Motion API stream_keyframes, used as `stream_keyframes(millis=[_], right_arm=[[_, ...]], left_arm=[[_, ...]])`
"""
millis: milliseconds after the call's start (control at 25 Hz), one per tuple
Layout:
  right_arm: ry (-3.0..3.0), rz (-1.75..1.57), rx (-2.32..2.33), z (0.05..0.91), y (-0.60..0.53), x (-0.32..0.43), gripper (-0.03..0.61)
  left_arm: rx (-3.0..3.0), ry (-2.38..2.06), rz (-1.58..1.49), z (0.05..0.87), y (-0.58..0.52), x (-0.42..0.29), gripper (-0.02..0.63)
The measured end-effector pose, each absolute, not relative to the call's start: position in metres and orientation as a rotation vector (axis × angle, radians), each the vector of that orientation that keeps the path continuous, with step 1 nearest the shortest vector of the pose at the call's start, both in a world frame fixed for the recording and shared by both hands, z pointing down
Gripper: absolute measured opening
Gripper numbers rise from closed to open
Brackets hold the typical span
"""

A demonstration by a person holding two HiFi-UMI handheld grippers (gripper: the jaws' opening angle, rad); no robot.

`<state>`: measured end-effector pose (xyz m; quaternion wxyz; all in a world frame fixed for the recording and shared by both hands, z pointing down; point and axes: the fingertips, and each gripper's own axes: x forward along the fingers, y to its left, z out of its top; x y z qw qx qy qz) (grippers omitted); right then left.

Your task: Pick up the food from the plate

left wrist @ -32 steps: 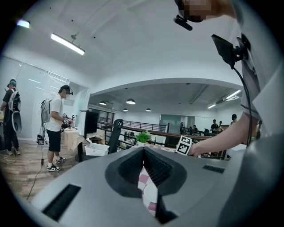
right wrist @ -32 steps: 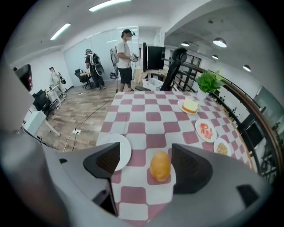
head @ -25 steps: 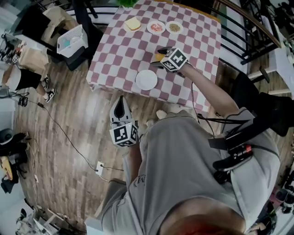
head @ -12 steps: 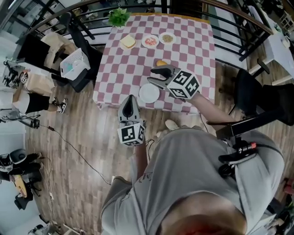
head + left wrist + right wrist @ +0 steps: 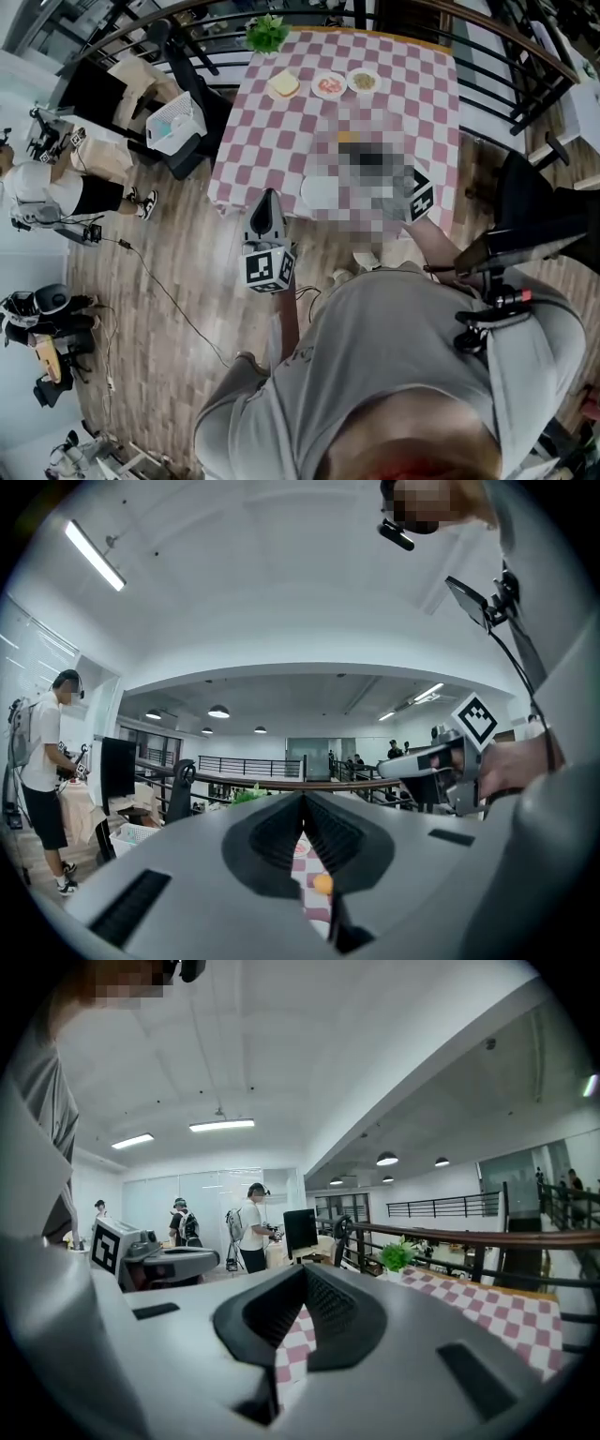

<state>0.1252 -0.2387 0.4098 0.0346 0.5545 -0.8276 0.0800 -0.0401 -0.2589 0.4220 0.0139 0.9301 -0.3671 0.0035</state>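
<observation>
Nearest the body, the left claw (image 5: pixel 303 801) hangs off the bench's near edge over the wooden floor (image 5: pixel 159 309). Its jaws are closed together with nothing between them. Just beyond, the right claw (image 5: pixel 303 1274) is over the near part of the bench (image 5: pixel 272 141). Its jaws have also met and are empty, with only checked cloth showing through the slit. In the head view a mosaic patch covers most of it.

A white plate (image 5: pixel 320 192) sits bare at the bench's near edge. A small orange piece of food (image 5: pixel 322 884) lies on the cloth a little past it, in no claw's grip. At the far edge stand three more servings: a slice of bread (image 5: pixel 283 84), a plate of something red (image 5: pixel 328 85) and a plate of something brown (image 5: pixel 363 81).

My reading is that the pick-up isn't achieved as things lie. No food is held, so a claw must open, settle round a piece and lift it.

Pink-and-white check covers the bench, and a potted plant (image 5: pixel 268 34) stands at its far corner. A dark railing (image 5: pixel 525 56) curves behind it. A white basket (image 5: pixel 173 122) sits to the left, and a person (image 5: pixel 42 187) stands well apart among scattered equipment.
</observation>
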Motion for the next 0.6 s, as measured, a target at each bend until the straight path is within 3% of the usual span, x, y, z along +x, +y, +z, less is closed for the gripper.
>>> stream_keyframes(millis=[600], right_arm=[[-2.574, -0.068, 1.62, 0.37, -0.225, 0.099, 0.014]], left_arm=[[3.006, -1.095, -0.014, 0.404, -0.244, -0.024, 0.008]])
